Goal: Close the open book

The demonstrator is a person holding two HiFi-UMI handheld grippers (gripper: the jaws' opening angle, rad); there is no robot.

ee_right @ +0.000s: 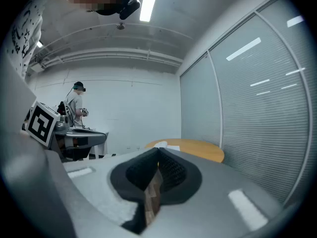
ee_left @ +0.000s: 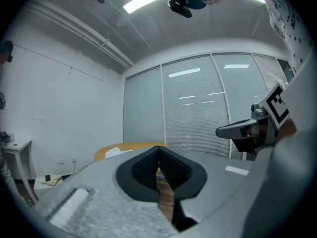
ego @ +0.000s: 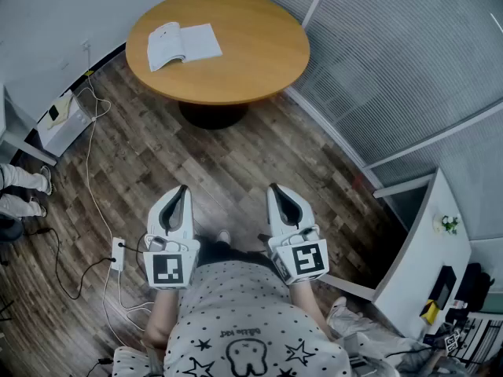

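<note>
An open white book (ego: 182,44) lies on the left part of a round wooden table (ego: 259,53) at the far end of the room in the head view. My left gripper (ego: 181,188) and right gripper (ego: 274,188) are held close to my body, well short of the table, both shut with nothing between the jaws. In the left gripper view the book (ee_left: 113,152) shows as a pale patch on the table (ee_left: 131,148) beyond the closed tips (ee_left: 158,148). In the right gripper view the table (ee_right: 190,148) and book (ee_right: 166,145) sit behind the closed tips (ee_right: 158,149).
Wood-plank floor (ego: 236,163) lies between me and the table. White cables and a power strip (ego: 116,254) trail along the left. A small white stand (ego: 59,120) is at the left wall, a white desk (ego: 428,250) at the right. Another person (ee_right: 75,105) stands in the background.
</note>
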